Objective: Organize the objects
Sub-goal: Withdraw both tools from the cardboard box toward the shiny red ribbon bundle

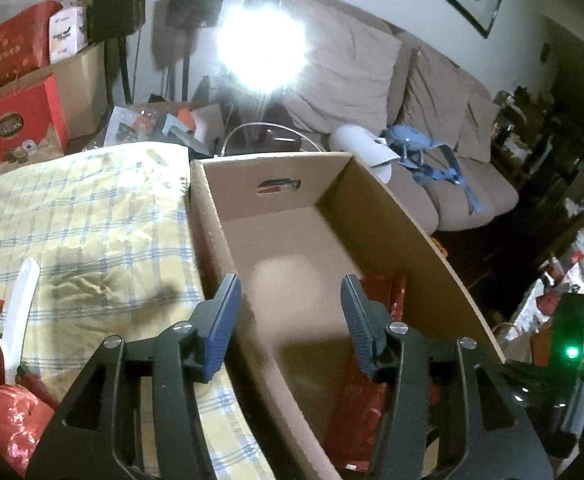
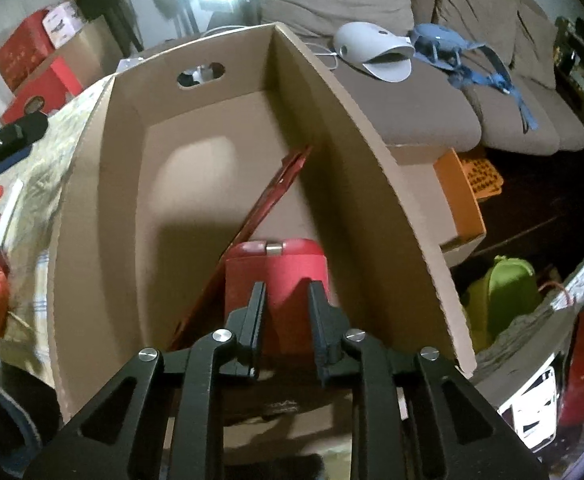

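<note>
— Cardboard box (image 1: 252,172) first: where do we see it?
— We see it standing open on the surface (image 1: 92,220), just beside the yellow checked cloth, with a hand-hole in its far wall.
— And what do we find inside?
— We find a flat red packet (image 2: 268,200) leaning tilted against the right-hand wall. At its foot, in the near right corner, is a red case (image 2: 248,276) with a small metal clasp.
— What do we see outside the box?
— We see a red foil bundle (image 1: 8,420) lying on the cloth, well apart from the box.
— How do our tools stand?
— Our left tool (image 1: 290,284) hangs released over the box's near left wall, with nothing between its blue pads. Our right tool (image 2: 288,292) points down over the red case. Its fingers are narrowly apart, and we see nothing pinched, since the case is wider than the gap.
</note>
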Demonstrator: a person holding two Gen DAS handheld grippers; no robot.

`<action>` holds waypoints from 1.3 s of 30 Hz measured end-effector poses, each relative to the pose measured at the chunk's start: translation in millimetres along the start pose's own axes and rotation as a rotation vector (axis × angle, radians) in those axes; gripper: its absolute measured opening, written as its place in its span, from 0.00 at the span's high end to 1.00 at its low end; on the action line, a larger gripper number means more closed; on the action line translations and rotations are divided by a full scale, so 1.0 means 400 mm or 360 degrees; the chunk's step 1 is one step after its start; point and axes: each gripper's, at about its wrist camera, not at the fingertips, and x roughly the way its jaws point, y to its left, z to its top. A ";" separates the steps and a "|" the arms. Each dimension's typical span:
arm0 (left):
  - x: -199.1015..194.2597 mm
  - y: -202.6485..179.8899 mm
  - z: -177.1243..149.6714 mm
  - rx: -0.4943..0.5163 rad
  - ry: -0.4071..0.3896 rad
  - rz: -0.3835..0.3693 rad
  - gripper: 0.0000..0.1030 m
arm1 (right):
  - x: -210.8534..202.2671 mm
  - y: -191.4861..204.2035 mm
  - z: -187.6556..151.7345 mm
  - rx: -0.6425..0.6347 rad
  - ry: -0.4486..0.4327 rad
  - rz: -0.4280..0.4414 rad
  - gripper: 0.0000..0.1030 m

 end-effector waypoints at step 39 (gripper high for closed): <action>-0.461 0.553 -0.231 0.0512 -0.0127 -0.0189 0.47 | -0.241 0.565 -0.238 -0.0210 -0.0510 0.0510 0.44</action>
